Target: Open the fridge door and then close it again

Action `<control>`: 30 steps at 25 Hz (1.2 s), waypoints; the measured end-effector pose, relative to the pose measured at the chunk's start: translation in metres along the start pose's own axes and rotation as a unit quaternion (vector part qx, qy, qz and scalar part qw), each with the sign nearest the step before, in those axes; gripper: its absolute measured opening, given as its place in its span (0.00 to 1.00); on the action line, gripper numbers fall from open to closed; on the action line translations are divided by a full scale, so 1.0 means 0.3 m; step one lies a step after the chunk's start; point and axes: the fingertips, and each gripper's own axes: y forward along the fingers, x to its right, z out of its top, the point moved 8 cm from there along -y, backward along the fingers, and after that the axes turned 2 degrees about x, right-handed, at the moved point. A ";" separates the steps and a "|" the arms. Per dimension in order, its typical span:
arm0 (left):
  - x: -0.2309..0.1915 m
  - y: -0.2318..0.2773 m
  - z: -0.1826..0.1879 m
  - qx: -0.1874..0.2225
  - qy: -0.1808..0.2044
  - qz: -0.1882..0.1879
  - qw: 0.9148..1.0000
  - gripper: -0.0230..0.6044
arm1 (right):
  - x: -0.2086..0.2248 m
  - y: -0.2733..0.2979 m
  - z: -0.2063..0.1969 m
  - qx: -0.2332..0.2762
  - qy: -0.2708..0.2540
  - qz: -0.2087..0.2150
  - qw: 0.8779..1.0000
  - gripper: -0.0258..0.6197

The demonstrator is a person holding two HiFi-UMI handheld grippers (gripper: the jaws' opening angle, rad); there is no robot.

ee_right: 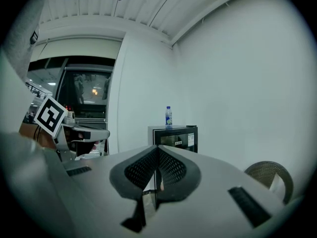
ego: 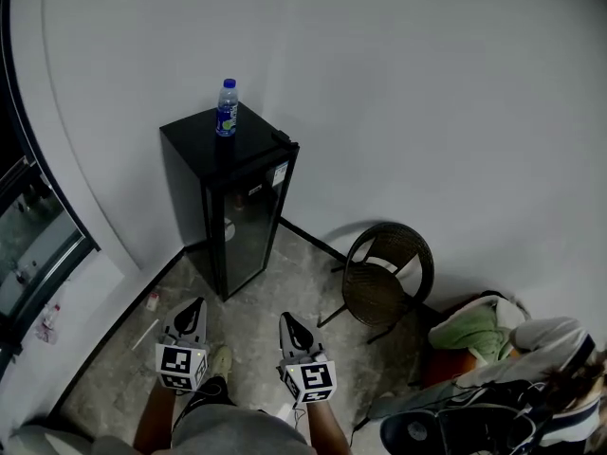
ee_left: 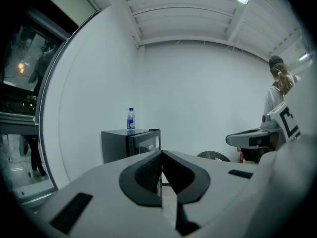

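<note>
The fridge [ego: 232,197] is small and black. It stands on the floor in the corner, by the white wall, well apart from me. Its door [ego: 251,227] has a dark glass front and looks shut. A water bottle [ego: 227,108] stands upright on top of the fridge. A round woven chair [ego: 387,271] stands near it, on its right in the head view.

My left gripper [ego: 194,304] and my right gripper [ego: 287,321] both point toward the fridge. The jaws of each one are pressed together, and there is nothing in them.

I think the door is hard and stiff and swings on one side. It probably sticks a little at first, so the first pull needs some force, and after that it should go easy. The glass is smooth, so a gripper could slip on the flat front. Glass can also break, so I should not bang it when I close it.

The best place to hold is the edge of the door that swings out, or a handle. From here I cannot see a handle, and I cannot tell which side swings.

The fridge is small, so a hard tug might shake it, and the bottle could fall. A slow pull seems safest.
</note>
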 end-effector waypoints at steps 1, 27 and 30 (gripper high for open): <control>-0.024 0.030 0.008 0.002 -0.003 -0.005 1.000 0.04 | 0.006 0.033 0.008 -0.001 0.001 -0.004 1.000 0.08; -0.423 0.592 0.050 -0.005 0.004 -0.094 0.996 0.05 | 0.078 0.499 0.031 -0.020 -0.008 -0.104 0.994 0.08; -0.445 0.639 0.051 -0.009 0.001 -0.092 0.996 0.05 | 0.087 0.508 0.030 -0.022 -0.006 -0.113 0.993 0.08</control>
